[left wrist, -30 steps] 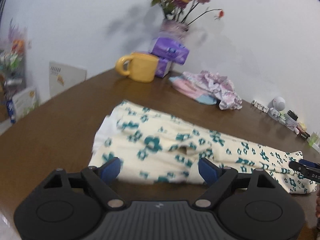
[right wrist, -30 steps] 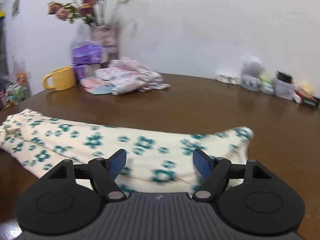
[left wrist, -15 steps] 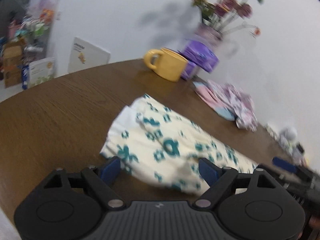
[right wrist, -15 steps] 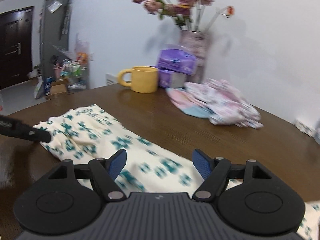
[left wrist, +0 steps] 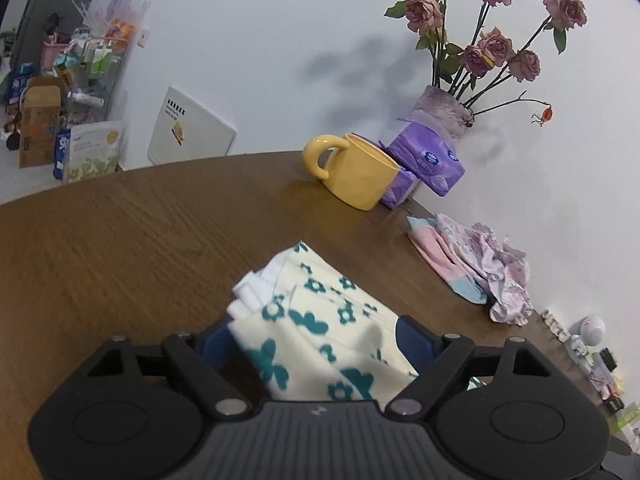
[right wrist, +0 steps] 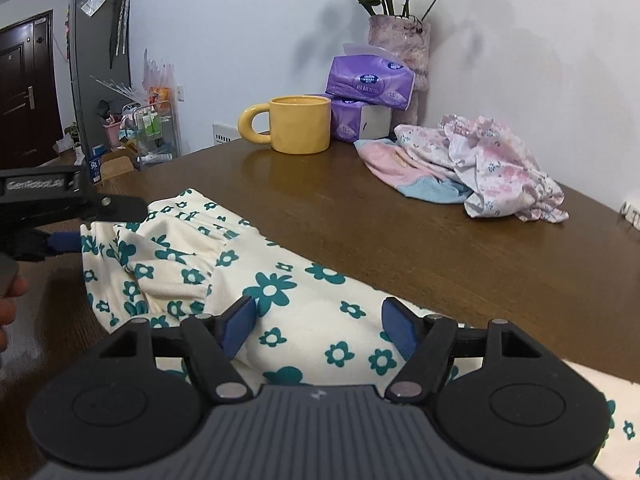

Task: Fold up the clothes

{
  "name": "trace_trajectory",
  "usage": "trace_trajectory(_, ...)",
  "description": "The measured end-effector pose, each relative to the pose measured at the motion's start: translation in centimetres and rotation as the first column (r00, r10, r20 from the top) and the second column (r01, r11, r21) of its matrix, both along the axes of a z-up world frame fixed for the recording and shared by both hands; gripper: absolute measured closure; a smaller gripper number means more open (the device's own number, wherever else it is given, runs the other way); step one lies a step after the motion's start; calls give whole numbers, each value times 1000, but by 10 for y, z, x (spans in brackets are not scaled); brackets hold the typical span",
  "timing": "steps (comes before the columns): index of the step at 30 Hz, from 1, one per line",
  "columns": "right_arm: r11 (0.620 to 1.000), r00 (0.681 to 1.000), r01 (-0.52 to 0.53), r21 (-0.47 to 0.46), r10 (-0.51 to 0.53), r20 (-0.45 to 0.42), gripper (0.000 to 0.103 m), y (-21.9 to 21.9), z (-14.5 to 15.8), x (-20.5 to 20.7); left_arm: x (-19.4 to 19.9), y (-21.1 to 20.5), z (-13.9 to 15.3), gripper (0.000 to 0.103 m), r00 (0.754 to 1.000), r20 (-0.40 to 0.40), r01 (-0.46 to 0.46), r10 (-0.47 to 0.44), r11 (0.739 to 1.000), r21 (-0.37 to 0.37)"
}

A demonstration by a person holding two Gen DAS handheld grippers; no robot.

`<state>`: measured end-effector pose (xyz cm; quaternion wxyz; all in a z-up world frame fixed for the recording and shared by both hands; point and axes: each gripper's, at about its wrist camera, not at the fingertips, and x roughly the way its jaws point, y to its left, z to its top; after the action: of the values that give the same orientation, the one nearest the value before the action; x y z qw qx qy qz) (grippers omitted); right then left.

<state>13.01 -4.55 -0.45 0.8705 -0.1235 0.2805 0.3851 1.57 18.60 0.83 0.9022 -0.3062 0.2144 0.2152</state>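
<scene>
A cream garment with teal flowers (left wrist: pixel 320 320) lies stretched across the brown table (left wrist: pixel 120 240). Its white-edged waistband end sits between the blue pads of my left gripper (left wrist: pixel 314 340), whose jaws are closing without pressing the cloth. In the right wrist view the same left gripper (right wrist: pixel 108 226) comes in from the left, one finger above and one below the garment's (right wrist: pixel 180 264) edge. My right gripper (right wrist: pixel 320 328) hovers over the garment's middle. Its jaws are closing with cloth lying between them, and the pads are not pressing it.
A yellow mug (right wrist: pixel 300 124), purple tissue packs (right wrist: pixel 368 80) and a vase of roses (right wrist: pixel 400 40) stand at the back by the wall. A crumpled pink and floral clothes pile (right wrist: pixel 472 160) lies to the right. A hand (right wrist: pixel 8 300) shows at the left edge.
The left gripper has rolled and moved in over the garment's waistband end. The right gripper has swept left along the garment toward the left gripper. Both jaws look slightly narrower.
</scene>
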Motion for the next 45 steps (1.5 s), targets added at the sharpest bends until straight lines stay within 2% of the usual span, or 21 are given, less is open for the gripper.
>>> trace_trajectory(2,1000,1000,-1,7,1,-13,32,-2,-2,2,5,0,-1,29,1000,-4,-4,4,1000,11)
trace_trajectory(3,1000,1000,-2,12,2,-19,32,-3,-3,2,7,0,-1,36,1000,-4,-4,5,1000,13)
trace_trajectory(4,1000,1000,-3,15,4,-23,32,-3,-3,3,8,1,-2,39,1000,-4,-5,5,1000,14)
trace_trajectory(12,1000,1000,-6,28,6,-27,32,-5,-4,3,17,1,-5,43,1000,8,-8,8,999,37)
trace_trajectory(17,998,999,31,60,-29,-28,33,-13,2,1,19,0,-7,54,1000,-1,-11,11,997,70)
trace_trajectory(20,992,996,88,85,-86,-21,34,-24,8,3,20,0,-8,55,1000,-5,-10,11,997,78)
trace_trajectory(24,977,982,178,117,-170,-79,36,-44,8,18,22,-1,-8,52,1000,-13,-8,9,996,91)
trace_trajectory(30,965,965,243,95,-230,-125,39,-56,-3,29,26,-4,-7,54,999,-35,0,4,993,115)
trace_trajectory(31,966,965,242,93,-230,-127,39,-55,-4,29,27,-4,-7,56,999,-42,1,4,993,121)
trace_trajectory(33,967,965,240,90,-228,-126,39,-55,-6,29,27,-3,-9,73,999,-48,0,6,993,115)
trace_trajectory(36,967,966,239,91,-227,-125,39,-56,-6,29,27,-1,-10,82,999,-51,0,6,994,108)
trace_trajectory(41,966,966,237,102,-223,-133,39,-57,-6,30,25,-1,-11,89,998,-57,1,5,994,109)
trace_trajectory(45,961,961,246,127,-226,-157,39,-64,-4,33,24,-4,-10,91,999,-54,8,-1,992,128)
